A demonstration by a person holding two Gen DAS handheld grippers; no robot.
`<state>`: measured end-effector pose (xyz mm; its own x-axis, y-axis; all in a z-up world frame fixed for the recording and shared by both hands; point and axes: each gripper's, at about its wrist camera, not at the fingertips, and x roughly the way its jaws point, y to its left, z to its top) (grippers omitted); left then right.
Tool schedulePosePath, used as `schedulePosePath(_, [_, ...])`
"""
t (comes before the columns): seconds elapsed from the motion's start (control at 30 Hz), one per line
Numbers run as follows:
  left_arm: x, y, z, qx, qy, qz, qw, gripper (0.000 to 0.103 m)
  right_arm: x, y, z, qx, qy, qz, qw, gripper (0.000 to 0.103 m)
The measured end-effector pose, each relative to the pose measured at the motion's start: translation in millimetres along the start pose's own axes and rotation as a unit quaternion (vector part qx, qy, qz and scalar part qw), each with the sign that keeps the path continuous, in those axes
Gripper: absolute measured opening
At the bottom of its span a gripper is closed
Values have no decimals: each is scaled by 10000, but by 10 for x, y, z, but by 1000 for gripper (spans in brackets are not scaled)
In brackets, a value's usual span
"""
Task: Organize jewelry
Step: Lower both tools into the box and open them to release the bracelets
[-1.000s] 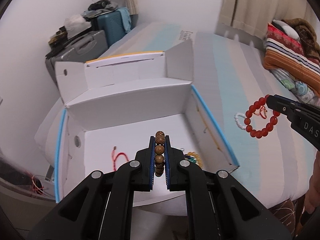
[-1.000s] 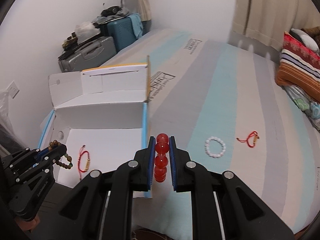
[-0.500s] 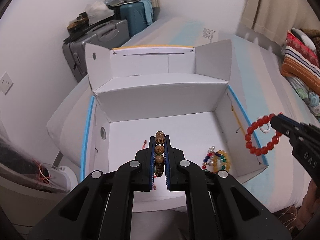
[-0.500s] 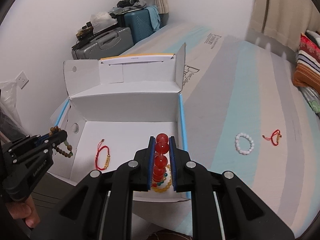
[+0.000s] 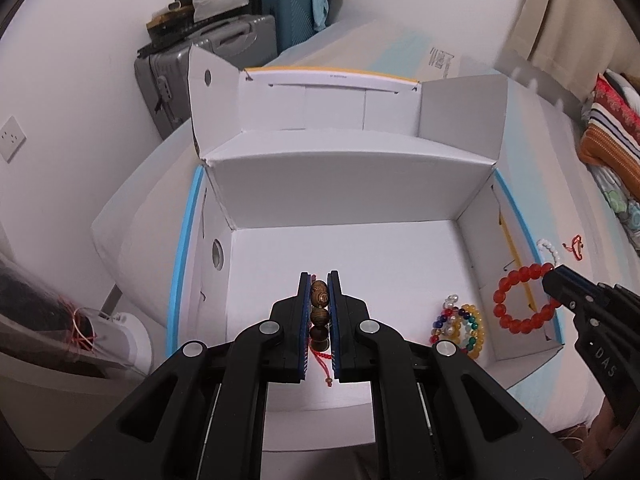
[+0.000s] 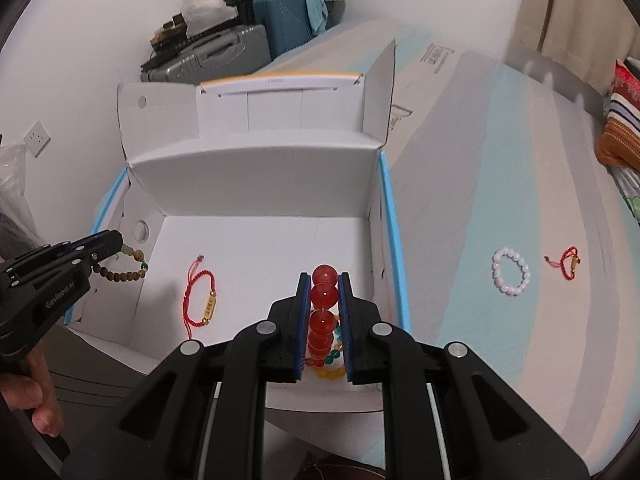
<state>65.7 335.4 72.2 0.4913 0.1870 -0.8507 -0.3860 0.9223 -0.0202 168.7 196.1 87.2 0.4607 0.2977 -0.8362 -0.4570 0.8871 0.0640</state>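
An open white cardboard box (image 5: 348, 184) (image 6: 256, 176) sits on the bed. My left gripper (image 5: 320, 280) is shut on a brown wooden bead bracelet (image 5: 319, 300), held over the box's left side; the bracelet also shows in the right wrist view (image 6: 120, 272). My right gripper (image 6: 324, 278) is shut on a red bead bracelet (image 6: 323, 296) (image 5: 520, 300), held over the box's right side. In the box lie a red cord bracelet with a gold charm (image 6: 200, 300) and multicoloured bead bracelets (image 5: 460, 324). A white bead bracelet (image 6: 511, 272) and another red cord bracelet (image 6: 568, 264) lie on the bed.
Suitcases (image 5: 224, 52) stand against the wall behind the box. Folded striped blankets (image 5: 612, 136) lie at the right end of the bed. The box flaps (image 6: 376, 92) stand up at the back. A white object and a plastic bag (image 5: 60, 320) sit left of the bed.
Both grippers have moved left over the box, each keeping its bracelet. The red bracelet went from above the bed to above the box's right side.
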Motion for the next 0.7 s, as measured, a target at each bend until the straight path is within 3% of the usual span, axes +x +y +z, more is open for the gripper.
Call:
schedulePosePath(0.3, [310, 146, -83, -105, 351, -19, 9993, 7, 266, 57, -65, -30, 362, 0, 9993, 13])
schedulePosePath(0.7, [295, 170, -117, -140, 351, 143, 9992, 9, 190, -2, -91, 13, 348, 30, 9994, 14])
